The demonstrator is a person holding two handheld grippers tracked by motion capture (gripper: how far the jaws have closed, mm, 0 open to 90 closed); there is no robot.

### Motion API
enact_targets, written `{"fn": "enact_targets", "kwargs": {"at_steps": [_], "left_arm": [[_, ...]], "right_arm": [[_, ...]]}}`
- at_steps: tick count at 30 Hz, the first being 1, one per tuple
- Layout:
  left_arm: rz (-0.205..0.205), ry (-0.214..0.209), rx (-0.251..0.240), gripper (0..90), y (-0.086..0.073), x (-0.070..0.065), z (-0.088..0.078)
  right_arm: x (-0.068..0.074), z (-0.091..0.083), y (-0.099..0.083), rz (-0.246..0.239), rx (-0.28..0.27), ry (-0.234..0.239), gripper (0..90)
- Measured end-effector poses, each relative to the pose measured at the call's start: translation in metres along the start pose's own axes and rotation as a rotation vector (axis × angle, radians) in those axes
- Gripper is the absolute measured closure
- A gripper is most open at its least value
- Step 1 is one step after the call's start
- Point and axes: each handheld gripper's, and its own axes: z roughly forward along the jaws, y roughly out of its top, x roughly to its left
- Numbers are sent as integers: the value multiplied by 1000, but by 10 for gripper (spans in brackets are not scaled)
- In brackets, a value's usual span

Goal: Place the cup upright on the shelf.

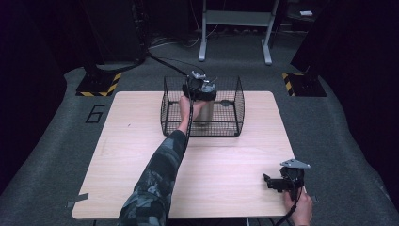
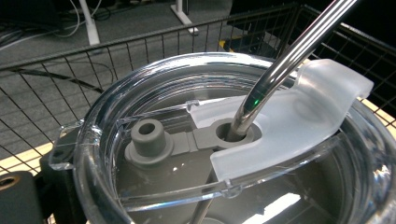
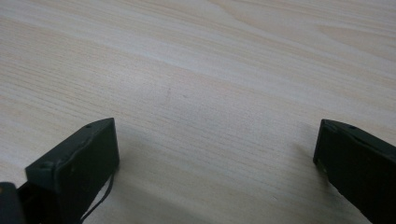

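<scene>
A steel tumbler [image 1: 205, 114] stands inside a black wire basket [image 1: 236, 106] at the far middle of the table. My left gripper [image 1: 200, 88] sits at the tumbler's top, and its jaws appear shut around the rim. In the left gripper view the clear lid [image 2: 140, 77] is very close, with a frosted slider [image 2: 303, 116] and a metal straw [image 2: 289, 51] through its hole. One black finger [image 2: 18, 198] presses by the lid's left edge; the other is hidden. My right gripper [image 1: 275, 182] [image 3: 215, 154] rests open, with nothing between its fingers, over bare wood at the near right.
The wooden table [image 1: 221, 160] [image 3: 210, 70] has open room in front of the basket. The basket's wire walls [image 2: 70, 70] surround the tumbler closely. A camouflage sleeve [image 1: 157, 179] crosses the table's middle. Desk legs [image 1: 203, 33] and dark equipment stand on the grey floor beyond.
</scene>
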Motion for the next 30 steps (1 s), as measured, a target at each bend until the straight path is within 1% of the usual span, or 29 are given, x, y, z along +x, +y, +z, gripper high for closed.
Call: {"fn": "enact_targets", "kwargs": {"at_steps": [1, 5, 8, 9, 16, 18, 19, 21, 27, 30], "left_arm": [[-4, -2, 3, 41, -1, -1, 2], [15, -9, 17, 41, -3, -2, 4], [12, -14, 20, 41, -6, -2, 6], [13, -15, 13, 41, -6, -2, 6], [21, -25, 23, 40, -9, -2, 4], [33, -26, 34, 40, -10, -2, 2], [40, -28, 31, 40, -11, -3, 1], [71, -32, 47, 39, -13, -7, -2], [80, -24, 48, 39, -17, -7, -8], [85, -23, 58, 38, -17, -7, -9]], "right_arm": [[0, 0, 0, 0, 0, 0, 0], [0, 0, 0, -1, -1, -1, 0], [0, 0, 0, -1, -2, -1, 0], [0, 0, 0, -2, -2, -1, 0], [0, 0, 0, -1, -2, -1, 0], [0, 1, 0, 2, -7, -5, 0], [0, 0, 0, 2, -6, -4, 0], [0, 1, 0, 2, -6, -4, 0], [1, 1, 0, 9, -2, -8, 0], [1, 1, 0, 8, -2, -7, 0]]}}
